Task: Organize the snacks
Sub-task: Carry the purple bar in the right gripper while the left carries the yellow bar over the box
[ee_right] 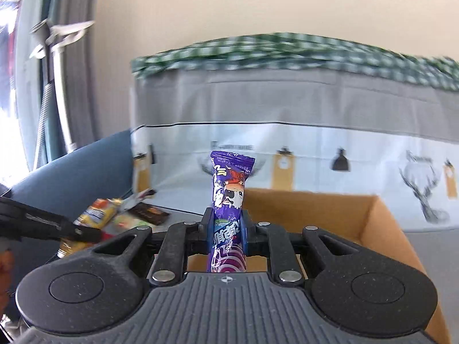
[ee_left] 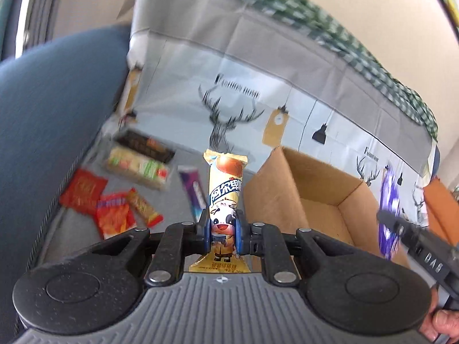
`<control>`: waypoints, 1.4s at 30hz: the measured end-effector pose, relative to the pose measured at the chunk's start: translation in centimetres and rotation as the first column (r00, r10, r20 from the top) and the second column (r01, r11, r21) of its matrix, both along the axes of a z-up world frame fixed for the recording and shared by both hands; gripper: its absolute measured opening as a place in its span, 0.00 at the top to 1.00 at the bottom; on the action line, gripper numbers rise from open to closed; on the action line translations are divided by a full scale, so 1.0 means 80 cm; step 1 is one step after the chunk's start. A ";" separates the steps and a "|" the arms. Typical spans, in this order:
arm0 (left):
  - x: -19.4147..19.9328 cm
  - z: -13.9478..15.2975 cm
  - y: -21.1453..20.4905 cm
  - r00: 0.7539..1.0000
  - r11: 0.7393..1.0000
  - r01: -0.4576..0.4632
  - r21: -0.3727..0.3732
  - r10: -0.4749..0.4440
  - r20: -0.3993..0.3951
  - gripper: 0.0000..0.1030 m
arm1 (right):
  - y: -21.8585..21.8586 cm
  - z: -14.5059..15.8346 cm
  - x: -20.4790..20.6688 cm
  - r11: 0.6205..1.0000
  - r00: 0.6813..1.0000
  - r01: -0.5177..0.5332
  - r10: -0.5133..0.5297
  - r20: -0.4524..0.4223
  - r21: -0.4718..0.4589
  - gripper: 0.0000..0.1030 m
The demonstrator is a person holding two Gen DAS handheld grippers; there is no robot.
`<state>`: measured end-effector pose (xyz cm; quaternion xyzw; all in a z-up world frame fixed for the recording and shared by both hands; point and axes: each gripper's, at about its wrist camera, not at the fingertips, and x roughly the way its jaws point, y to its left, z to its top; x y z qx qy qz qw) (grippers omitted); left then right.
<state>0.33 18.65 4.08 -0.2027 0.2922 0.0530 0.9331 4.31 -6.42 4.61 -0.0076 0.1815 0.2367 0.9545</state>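
Snacks: long yellow foil-wrapped lollipop packet with a cartoon cow clamped between blue pads of left gripper, jaws closed on its lower half, top sticking up past fingertips, bottom seam poking out below toward camera. Long purple foil-wrapped lollipop packet with a cartoon face pinched the same way in right gripper, jaws closed on its lower-middle, upper end standing well above fingertips. Left wrist view: open brown cardboard box just right of jaws and ahead; inside looks bare where visible. Left of jaws, loose on grey sofa seat: second purple stick packet lying just beside the left finger, small orange-gold packet, red-orange crinkly packet, flat red square packet, farther ahead a pale green-and-white packet and dark brown-black packet behind it, touching or overlapping, blurred. Blue sofa cushion far left. Right gripper with purple packet visible at right edge of left view, over box's right side, motion-blurred. Right wrist view: box rim directly below and right of jaws; left gripper arm enters at left holding the yellow packet. Grey-white cloth with deer and lamp prints hangs behind everything, green checked fabric on top.
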 end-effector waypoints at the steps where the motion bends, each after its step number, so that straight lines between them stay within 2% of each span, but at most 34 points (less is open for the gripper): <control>1: -0.001 0.004 -0.004 1.000 1.000 0.005 0.019 -0.005 0.026 0.84 | -0.012 -0.007 0.001 1.000 1.000 0.016 -0.016 -0.024 0.013 0.82; 3: -0.002 0.011 -0.013 0.997 0.999 0.014 0.040 -0.017 0.073 0.84 | -0.036 -0.009 0.002 0.998 0.997 0.045 -0.042 -0.070 0.046 0.82; 7: 0.003 0.020 -0.028 0.990 0.999 0.029 0.032 -0.033 0.136 0.84 | -0.065 0.005 0.001 0.995 0.998 0.062 -0.061 -0.016 0.076 0.82; 9: 0.008 0.021 -0.032 0.988 0.999 0.036 0.013 -0.037 0.148 0.84 | -0.074 0.002 0.004 0.995 0.997 0.076 -0.075 -0.023 0.071 0.82; 15: 0.024 0.021 -0.047 0.985 0.998 0.054 -0.037 -0.047 0.163 0.84 | -0.092 0.002 0.007 0.994 0.994 0.106 -0.105 -0.017 0.039 0.82; 30: 0.044 0.017 -0.129 0.965 0.984 0.178 0.000 -0.175 0.196 0.84 | -0.138 -0.003 0.007 0.982 0.982 0.190 -0.190 -0.017 -0.007 0.82; 42: 0.043 0.014 -0.146 0.954 0.975 0.221 0.031 -0.223 0.199 0.84 | -0.127 -0.003 0.009 0.983 0.983 0.183 -0.183 -0.013 -0.005 0.82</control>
